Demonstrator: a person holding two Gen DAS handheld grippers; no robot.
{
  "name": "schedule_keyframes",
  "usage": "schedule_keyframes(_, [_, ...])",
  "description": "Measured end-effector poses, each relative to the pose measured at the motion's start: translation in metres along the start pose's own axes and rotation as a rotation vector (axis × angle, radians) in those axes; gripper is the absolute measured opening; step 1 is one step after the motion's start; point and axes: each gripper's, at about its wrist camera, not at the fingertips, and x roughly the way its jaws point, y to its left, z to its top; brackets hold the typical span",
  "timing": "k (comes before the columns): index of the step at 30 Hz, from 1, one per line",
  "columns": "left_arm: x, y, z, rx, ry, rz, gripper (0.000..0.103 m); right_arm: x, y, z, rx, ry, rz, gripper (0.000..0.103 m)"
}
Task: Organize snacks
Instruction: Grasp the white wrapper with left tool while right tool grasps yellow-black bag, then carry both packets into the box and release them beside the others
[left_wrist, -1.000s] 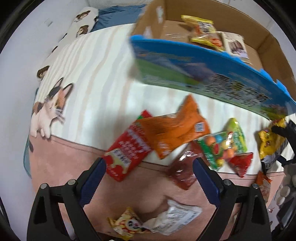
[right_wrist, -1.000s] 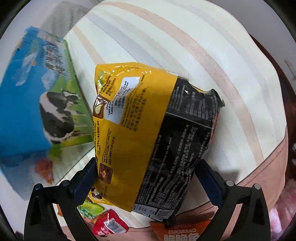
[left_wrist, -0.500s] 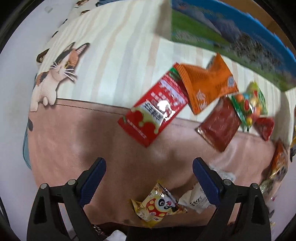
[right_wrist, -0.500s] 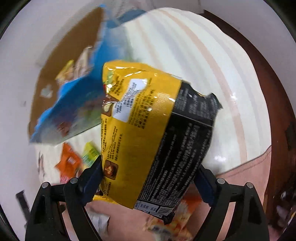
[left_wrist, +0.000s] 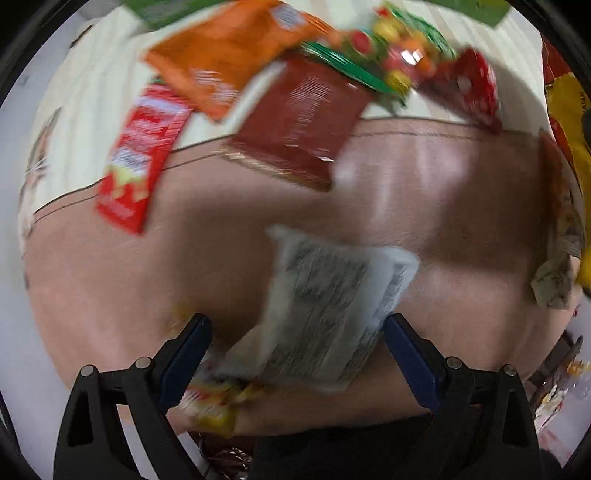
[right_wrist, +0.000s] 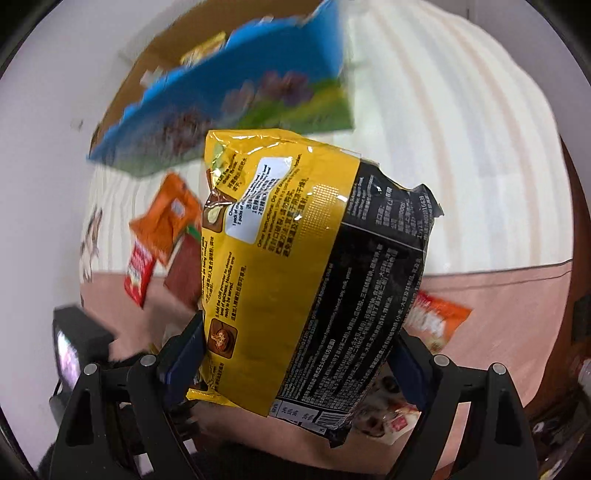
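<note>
My right gripper (right_wrist: 295, 354) is shut on a large yellow and black noodle pack (right_wrist: 314, 266) and holds it above the bed. The blue milk carton box (right_wrist: 229, 96) stands behind it, with snacks inside. My left gripper (left_wrist: 297, 343) is open and hangs low over a white snack pack (left_wrist: 328, 306) that lies between its fingers. A small yellow and red packet (left_wrist: 218, 402) lies by the left finger. Beyond lie a red pack (left_wrist: 140, 155), an orange pack (left_wrist: 229, 55), a dark red pack (left_wrist: 299, 118) and a green candy pack (left_wrist: 388, 48). The left view is blurred.
The snacks lie on a bed cover, pink in front (left_wrist: 443, 206) and cream striped behind (right_wrist: 443, 147). An orange pack (right_wrist: 436, 321) lies at the right in the right wrist view. More packets sit at the right edge (left_wrist: 565, 122) of the left wrist view.
My left gripper has dropped forward and down over the white pack, which now lies between its fingers. My right gripper has swung with the noodle pack, bringing the box into view above.
</note>
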Motion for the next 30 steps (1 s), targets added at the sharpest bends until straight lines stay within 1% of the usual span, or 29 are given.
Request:
schedule_keyframes(1, [0.004, -0.004, 0.001, 0.005, 0.000, 0.004, 0.087, 0.004, 0.002, -0.002, -0.013, 0.010, -0.005, 0.091])
schedule_keyframes(2, [0.007, -0.007, 0.003, 0.013, -0.002, 0.001, 0.074, 0.010, 0.004, -0.004, -0.019, 0.014, -0.007, 0.091])
schedule_keyframes(3, [0.009, -0.009, 0.004, 0.011, -0.001, -0.013, 0.068, 0.015, 0.008, -0.007, -0.036, 0.028, -0.013, 0.091])
schedule_keyframes(5, [0.009, -0.006, 0.006, -0.018, -0.003, -0.026, 0.061, 0.024, 0.013, -0.009, -0.050, 0.045, -0.023, 0.091])
schedule_keyframes(6, [0.007, -0.002, 0.005, -0.036, -0.009, -0.035, 0.060, 0.028, 0.015, -0.011, -0.057, 0.056, -0.027, 0.091])
schedule_keyframes(8, [0.000, 0.019, 0.007, -0.104, -0.013, -0.061, 0.059, 0.038, 0.023, -0.011, -0.063, 0.068, -0.044, 0.091])
schedule_keyframes(9, [-0.002, 0.029, 0.007, -0.149, -0.011, -0.085, 0.059, 0.041, 0.025, -0.012, -0.069, 0.073, -0.055, 0.091])
schedule_keyframes(10, [-0.003, 0.045, 0.006, -0.219, -0.009, -0.128, 0.059, 0.047, 0.029, -0.014, -0.091, 0.087, -0.074, 0.091])
schedule_keyframes(12, [0.000, 0.061, 0.005, -0.279, 0.001, -0.171, 0.059, 0.057, 0.036, -0.017, -0.114, 0.096, -0.113, 0.091])
schedule_keyframes(13, [0.004, 0.070, 0.006, -0.301, 0.013, -0.213, 0.059, 0.064, 0.041, -0.018, -0.130, 0.108, -0.132, 0.091])
schedule_keyframes(15, [0.013, 0.090, 0.008, -0.297, 0.034, -0.249, 0.060, 0.079, 0.045, -0.021, -0.123, 0.145, -0.162, 0.091])
schedule_keyframes(16, [0.014, 0.091, 0.009, -0.280, 0.044, -0.256, 0.060, 0.084, 0.044, -0.024, -0.095, 0.154, -0.165, 0.092])
schedule_keyframes(18, [0.016, 0.095, 0.011, -0.258, 0.050, -0.257, 0.061, 0.091, 0.043, -0.027, -0.053, 0.166, -0.179, 0.092])
schedule_keyframes(20, [0.019, 0.094, 0.014, -0.230, 0.050, -0.242, 0.061, 0.097, 0.041, -0.029, 0.017, 0.168, -0.173, 0.092])
schedule_keyframes(21, [0.014, 0.085, 0.013, -0.217, 0.047, -0.230, 0.061, 0.100, 0.041, -0.029, 0.044, 0.168, -0.171, 0.092])
schedule_keyframes(23, [0.008, 0.075, 0.012, -0.202, 0.029, -0.207, 0.059, 0.102, 0.037, -0.031, 0.100, 0.156, -0.166, 0.092])
schedule_keyframes(25, [0.000, 0.073, 0.011, -0.193, 0.001, -0.193, 0.053, 0.100, 0.034, -0.032, 0.130, 0.120, -0.176, 0.089])
schedule_keyframes(26, [-0.007, 0.066, 0.006, -0.189, -0.003, -0.190, 0.052, 0.098, 0.033, -0.034, 0.137, 0.106, -0.174, 0.089])
schedule_keyframes(28, [-0.021, 0.073, 0.005, -0.184, -0.021, -0.190, 0.052, 0.091, 0.031, -0.041, 0.152, 0.084, -0.165, 0.088])
schedule_keyframes(30, [-0.037, 0.077, 0.003, -0.177, -0.045, -0.199, 0.052, 0.081, 0.031, -0.047, 0.172, 0.071, -0.138, 0.088])
